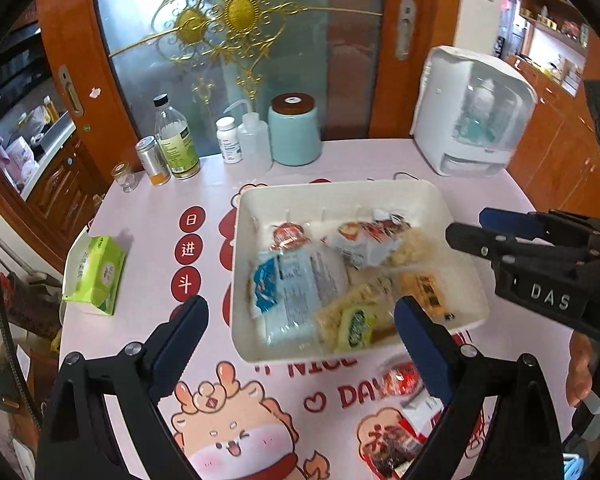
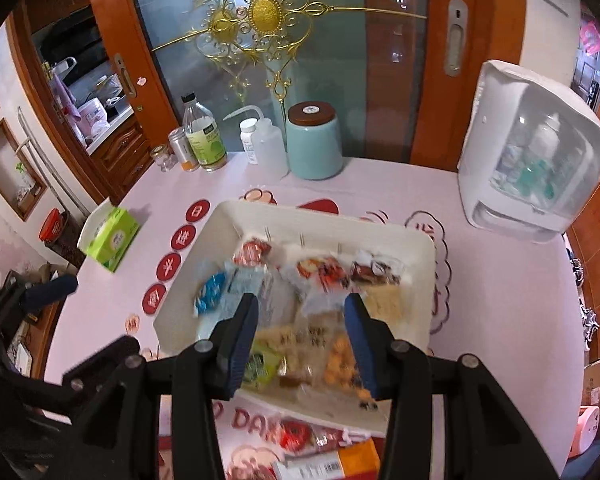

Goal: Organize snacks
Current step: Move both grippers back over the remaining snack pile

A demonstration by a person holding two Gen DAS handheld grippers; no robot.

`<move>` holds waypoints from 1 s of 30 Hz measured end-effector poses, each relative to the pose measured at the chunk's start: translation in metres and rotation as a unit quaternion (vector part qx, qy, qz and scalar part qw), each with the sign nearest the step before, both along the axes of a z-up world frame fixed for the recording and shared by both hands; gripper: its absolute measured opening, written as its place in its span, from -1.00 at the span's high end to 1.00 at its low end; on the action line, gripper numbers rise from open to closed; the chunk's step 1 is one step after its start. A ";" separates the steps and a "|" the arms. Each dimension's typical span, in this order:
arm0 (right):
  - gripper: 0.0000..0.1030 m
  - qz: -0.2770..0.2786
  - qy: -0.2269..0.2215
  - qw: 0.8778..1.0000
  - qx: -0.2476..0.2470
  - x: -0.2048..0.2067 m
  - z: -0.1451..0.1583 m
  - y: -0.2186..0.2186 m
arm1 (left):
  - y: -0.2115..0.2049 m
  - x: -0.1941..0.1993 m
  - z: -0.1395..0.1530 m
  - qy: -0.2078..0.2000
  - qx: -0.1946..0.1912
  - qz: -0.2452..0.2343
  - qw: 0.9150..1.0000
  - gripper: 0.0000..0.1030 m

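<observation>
Left gripper (image 1: 300, 320): jaws wide, empty | right gripper (image 2: 300, 316): jaws parted, empty | tray (image 1: 456, 216): holds snack packets (image 1: 296, 276).

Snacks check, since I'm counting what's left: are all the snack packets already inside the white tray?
No: red and orange snack packets lie on the tablecloth in front of the white tray, outside it.

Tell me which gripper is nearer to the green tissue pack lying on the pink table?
Left. The left gripper is open near the white tray's left side, on the side of the green tissue pack. The right gripper hangs over the tray, farther from the pack.
</observation>
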State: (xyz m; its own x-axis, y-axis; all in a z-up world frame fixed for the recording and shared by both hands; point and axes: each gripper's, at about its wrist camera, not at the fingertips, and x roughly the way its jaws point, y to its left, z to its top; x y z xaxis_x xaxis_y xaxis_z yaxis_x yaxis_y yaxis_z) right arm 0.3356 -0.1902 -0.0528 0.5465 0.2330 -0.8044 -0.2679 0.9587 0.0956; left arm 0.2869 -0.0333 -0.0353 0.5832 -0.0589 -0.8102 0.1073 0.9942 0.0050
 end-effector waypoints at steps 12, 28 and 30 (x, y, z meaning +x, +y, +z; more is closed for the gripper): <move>-0.03 0.010 0.006 1.000 0.007 -0.097 -0.021 -0.041 | -0.039 -0.096 -0.018 -0.005 0.023 -0.069 0.997 -0.82; -0.29 0.067 0.129 0.989 0.000 -0.190 -0.150 -0.027 | -0.043 -0.177 -0.138 0.087 0.058 -0.152 0.983 -0.82; -0.34 0.074 0.138 0.988 -0.003 -0.196 -0.163 -0.022 | -0.041 -0.177 -0.145 0.097 0.059 -0.153 0.982 -0.82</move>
